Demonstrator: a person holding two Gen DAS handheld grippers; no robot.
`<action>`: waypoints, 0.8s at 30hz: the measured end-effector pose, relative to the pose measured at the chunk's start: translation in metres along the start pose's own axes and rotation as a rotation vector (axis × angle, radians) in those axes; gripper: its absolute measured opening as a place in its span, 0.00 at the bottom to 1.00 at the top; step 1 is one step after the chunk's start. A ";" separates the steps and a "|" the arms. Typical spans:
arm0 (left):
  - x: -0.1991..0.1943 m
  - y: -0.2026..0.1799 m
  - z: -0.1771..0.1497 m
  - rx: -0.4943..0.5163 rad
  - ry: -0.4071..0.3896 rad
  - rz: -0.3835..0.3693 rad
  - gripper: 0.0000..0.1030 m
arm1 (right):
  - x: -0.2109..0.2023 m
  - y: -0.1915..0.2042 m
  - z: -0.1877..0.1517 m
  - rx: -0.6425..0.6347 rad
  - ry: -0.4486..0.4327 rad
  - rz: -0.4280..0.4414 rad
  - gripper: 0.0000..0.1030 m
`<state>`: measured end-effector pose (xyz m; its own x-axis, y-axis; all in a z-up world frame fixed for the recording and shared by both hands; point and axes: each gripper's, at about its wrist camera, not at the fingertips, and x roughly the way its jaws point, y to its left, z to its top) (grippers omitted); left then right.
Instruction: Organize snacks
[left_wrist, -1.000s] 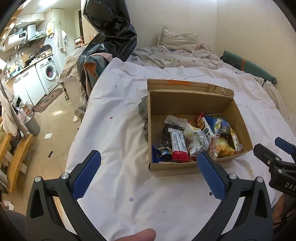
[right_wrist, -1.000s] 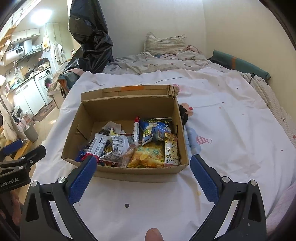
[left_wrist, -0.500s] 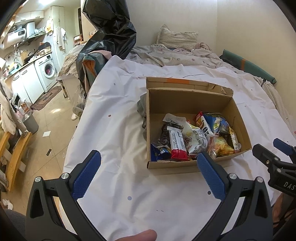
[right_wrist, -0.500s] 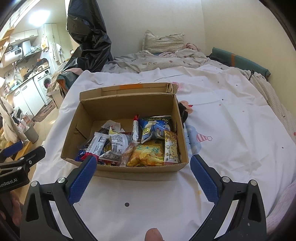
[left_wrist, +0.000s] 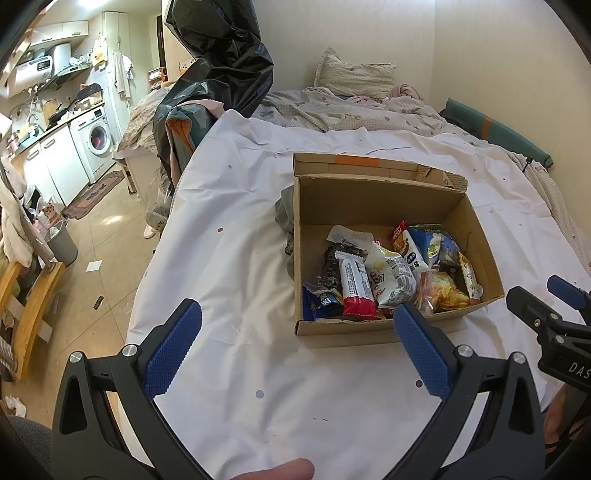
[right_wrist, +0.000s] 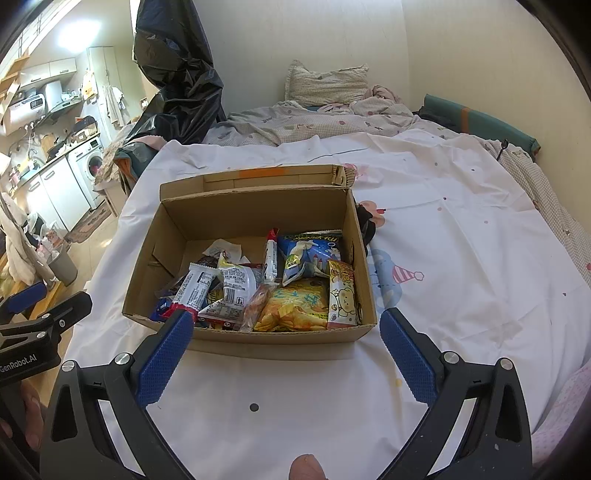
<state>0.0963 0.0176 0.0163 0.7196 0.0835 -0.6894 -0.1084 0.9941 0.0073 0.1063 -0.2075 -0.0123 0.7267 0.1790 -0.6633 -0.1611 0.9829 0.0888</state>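
Far left, past the bed edge: kitchen strip with white cabinets, a front-loading washing machine (left_wrist: 96, 134), a water heater (left_wrist: 35, 68) mounted high on the wall, and tiled floor (left_wrist: 98, 258) carrying a small rug and scraps of paper. A grey bin (left_wrist: 63, 243) stands on the floor near a wooden frame (left_wrist: 27, 314).

Next in: a tall black plastic bag (left_wrist: 218, 55) rises at the bed's left corner, with bundled clothing beneath it.

Work surface: a white sheet (left_wrist: 236, 258) with small scattered dots, spread over the bed, wrinkled. In the right wrist view the sheet shows a cartoon print with a party hat (right_wrist: 406, 275) just right of the box.

Left gripper (left_wrist: 295, 350): blue pads spread wide, nothing between them, held over bare sheet short of the box's near-left corner.

Centre: cardboard box (left_wrist: 373, 206), open, rear flap folded back with orange tape on it. It rests on the sheet. The snacks (left_wrist: 388, 280) lie inside, piled against the near wall; the far half of the floor is bare cardboard. Visible among them: a red-and-white bar (left_wrist: 356, 288), a yellow chip bag (right_wrist: 295, 310), a blue bag (right_wrist: 314, 254). A dark grey cloth (left_wrist: 286, 214) lies against the box's left outer wall.

Right gripper (right_wrist: 286, 354): fingers wide apart, empty, facing the box's near wall.

Behind: rumpled checked bedding and a pillow (right_wrist: 325, 83) against the cream wall. Far right: a green rolled mat (right_wrist: 487, 125) along the wall.
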 end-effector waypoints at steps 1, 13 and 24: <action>0.000 0.000 0.000 -0.001 0.000 0.000 1.00 | 0.000 0.000 0.000 0.001 0.000 0.002 1.00; 0.000 0.001 0.000 -0.004 0.001 0.002 1.00 | 0.000 0.000 0.000 0.000 0.000 0.000 1.00; 0.000 0.003 0.000 -0.008 0.002 0.002 1.00 | 0.000 0.000 0.000 0.000 0.000 0.000 1.00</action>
<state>0.0954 0.0205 0.0163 0.7179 0.0854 -0.6908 -0.1153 0.9933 0.0030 0.1063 -0.2077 -0.0123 0.7268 0.1789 -0.6632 -0.1612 0.9829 0.0886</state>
